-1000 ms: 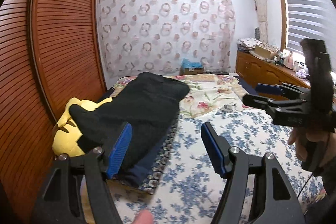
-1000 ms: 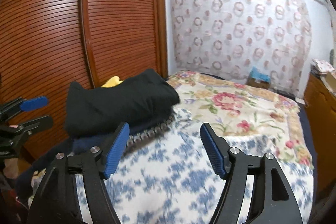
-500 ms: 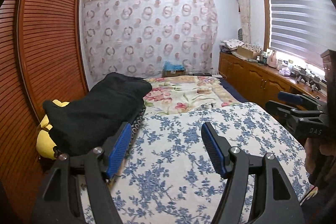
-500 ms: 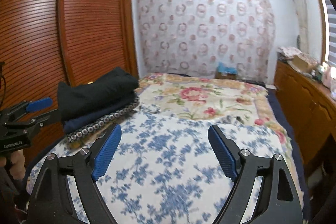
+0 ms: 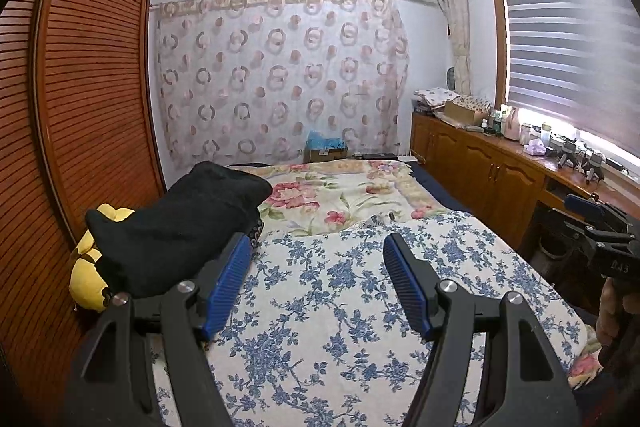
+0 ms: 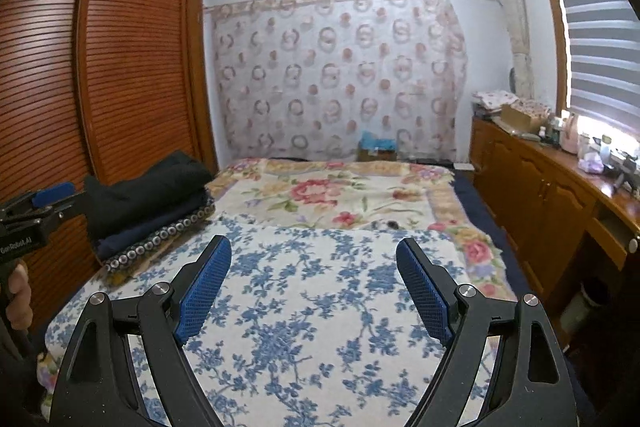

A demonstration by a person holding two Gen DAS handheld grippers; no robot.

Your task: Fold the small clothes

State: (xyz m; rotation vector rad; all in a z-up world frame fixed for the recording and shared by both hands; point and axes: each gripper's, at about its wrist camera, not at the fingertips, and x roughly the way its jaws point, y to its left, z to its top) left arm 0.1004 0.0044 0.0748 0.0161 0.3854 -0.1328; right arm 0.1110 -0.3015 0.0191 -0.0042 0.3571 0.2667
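Observation:
A stack of folded clothes lies at the bed's left edge: a black garment (image 5: 176,223) (image 6: 148,187) on top, a navy one (image 6: 152,227) under it and a cloth with ring patterns (image 6: 160,247) at the bottom. My left gripper (image 5: 317,241) hovers open over the blue-flowered blanket (image 5: 340,307), just right of the stack, with nothing between its fingers. My right gripper (image 6: 314,243) is open and empty too, above the same blanket (image 6: 320,307). Each gripper shows at the edge of the other's view: the right gripper (image 5: 592,215) and the left gripper (image 6: 40,199).
A yellow plush toy (image 5: 92,267) sits behind the stack, against the slatted wardrobe doors (image 5: 92,107). A pink-flowered blanket (image 6: 328,195) covers the far half of the bed, with a small grey thing (image 5: 376,221) at its near edge. A wooden sideboard (image 6: 540,195) runs along the right.
Both views have swung right, away from the stack, which now sits further left and lower. The right gripper's jaws have spread wider. The left jaws are unchanged.

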